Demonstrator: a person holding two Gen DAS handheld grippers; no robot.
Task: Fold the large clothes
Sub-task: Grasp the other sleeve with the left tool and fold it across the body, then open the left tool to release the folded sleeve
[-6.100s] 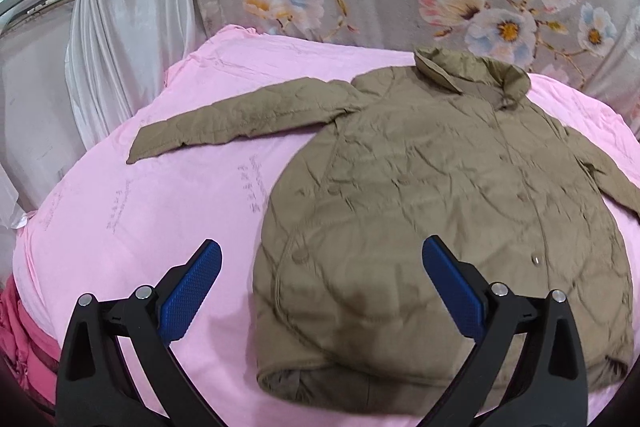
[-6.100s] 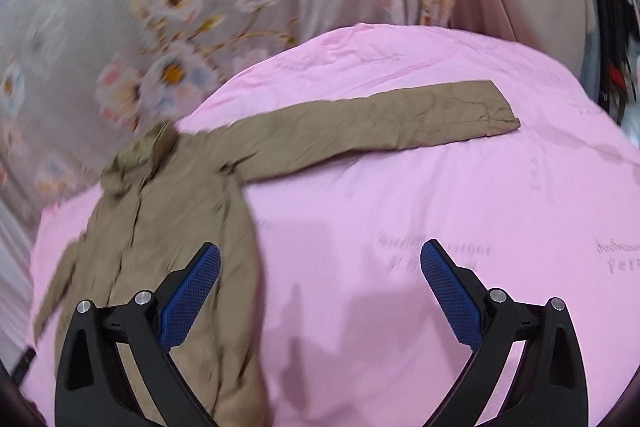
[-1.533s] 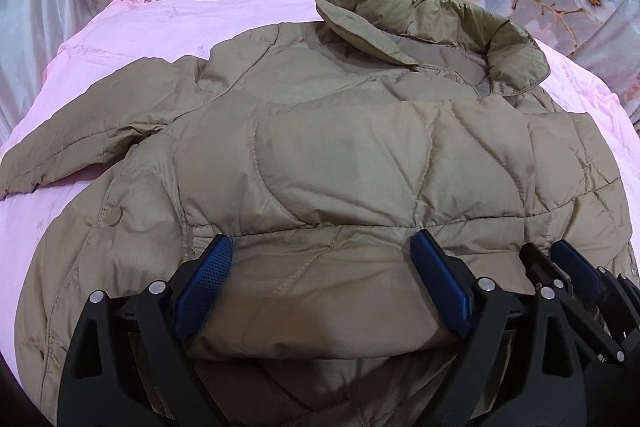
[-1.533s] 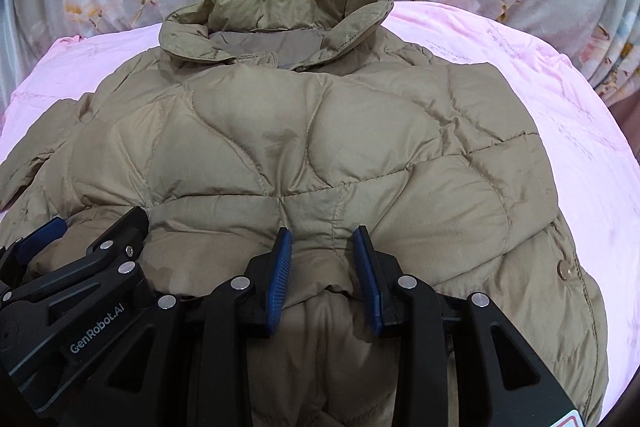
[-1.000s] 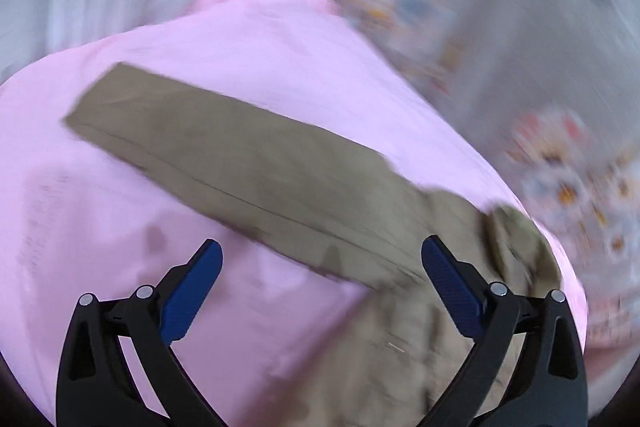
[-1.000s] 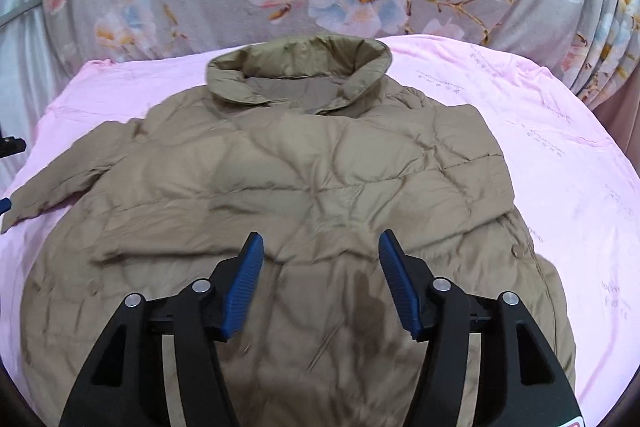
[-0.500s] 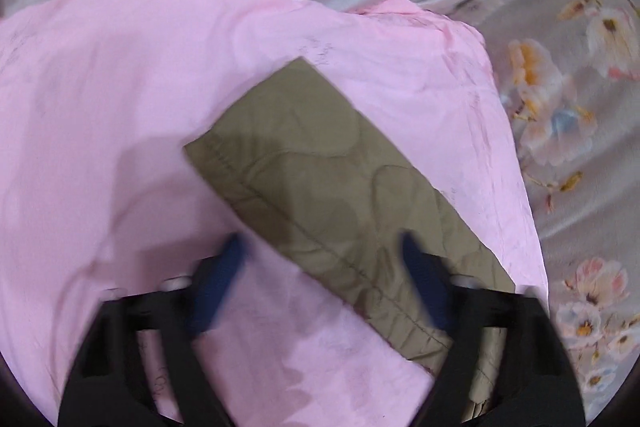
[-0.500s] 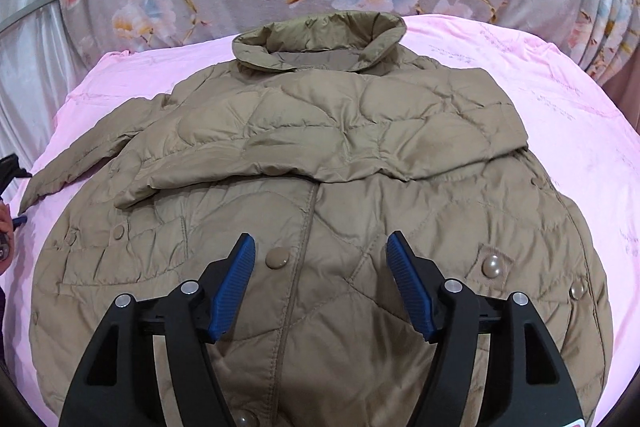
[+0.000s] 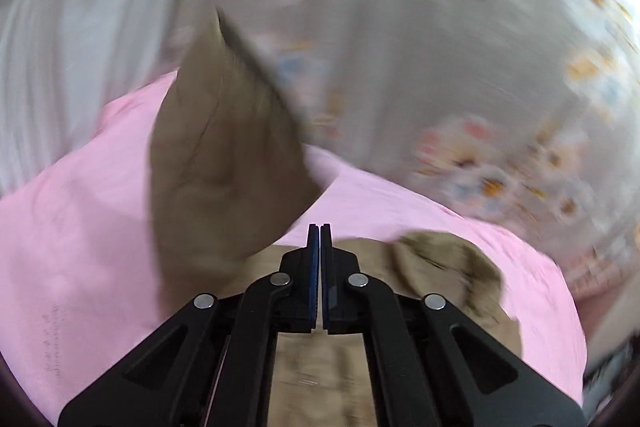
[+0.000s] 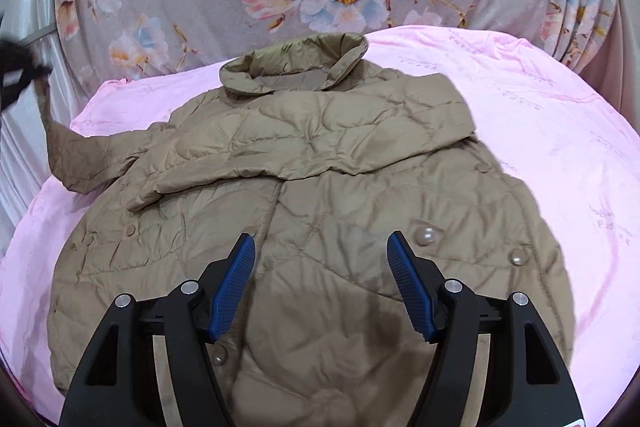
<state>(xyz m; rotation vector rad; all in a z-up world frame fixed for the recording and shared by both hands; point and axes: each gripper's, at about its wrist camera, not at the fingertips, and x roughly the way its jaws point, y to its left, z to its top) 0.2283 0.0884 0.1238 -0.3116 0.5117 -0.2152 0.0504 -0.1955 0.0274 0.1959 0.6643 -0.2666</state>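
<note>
Two black plastic handheld grippers. The left gripper (image 9: 320, 239) has angular, triangular-cutout arms joined by four round silver screws, with thin blue pads (image 9: 314, 267) lining its fingers. The right gripper (image 10: 320, 281) has the same black frame and silver screws, ribbed blue rubber pads (image 10: 408, 287), and a red-and-white label at its lower right corner.

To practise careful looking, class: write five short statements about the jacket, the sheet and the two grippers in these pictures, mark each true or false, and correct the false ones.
1. The right gripper has open jaws. True.
2. The left gripper is open. False: its jaws are shut.
3. The jacket is blue. False: it is olive-brown.
4. The jacket lies on a pink sheet. True.
5. One sleeve is raised off the sheet. True.
</note>
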